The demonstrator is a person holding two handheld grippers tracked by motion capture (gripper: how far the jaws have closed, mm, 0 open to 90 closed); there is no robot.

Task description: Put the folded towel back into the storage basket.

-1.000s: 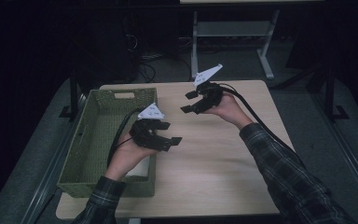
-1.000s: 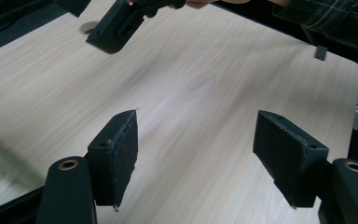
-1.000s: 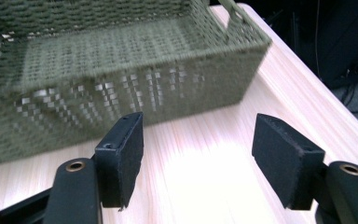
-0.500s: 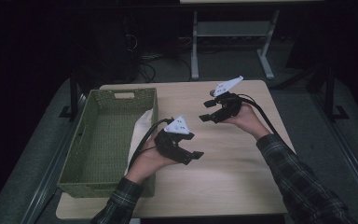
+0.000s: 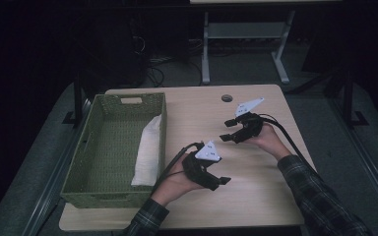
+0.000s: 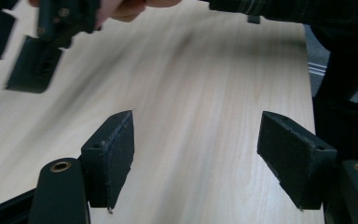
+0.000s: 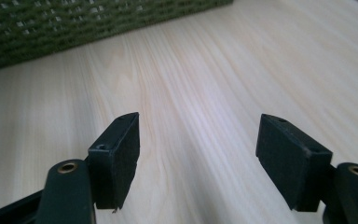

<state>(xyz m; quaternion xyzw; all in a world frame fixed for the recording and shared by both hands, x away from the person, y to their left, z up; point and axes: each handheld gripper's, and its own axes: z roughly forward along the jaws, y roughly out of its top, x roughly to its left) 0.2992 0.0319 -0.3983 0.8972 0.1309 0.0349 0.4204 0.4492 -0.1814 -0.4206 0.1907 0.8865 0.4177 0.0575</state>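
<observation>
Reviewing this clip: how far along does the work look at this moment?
Apparently near its end. Done: a white folded cloth lies inside the green basket, against its right wall. In hand: nothing; the left gripper and right gripper hover over the bare table, jaws open and empty. Left: nothing else waits on the tabletop.

Over the last second the left gripper (image 5: 221, 181) moves away from the green basket (image 5: 113, 191), out over the bare tabletop (image 5: 256, 196) and nearer the person's edge of it. A second ago it hangs at the basket's near right rim, over the white cloth (image 5: 146, 152); now the cloth lies uncovered in the basket, apart from the hand. The right gripper (image 5: 229, 137) slides toward the right side of the tabletop, then draws back a little toward the person. The gap between the two grippers narrows.
</observation>
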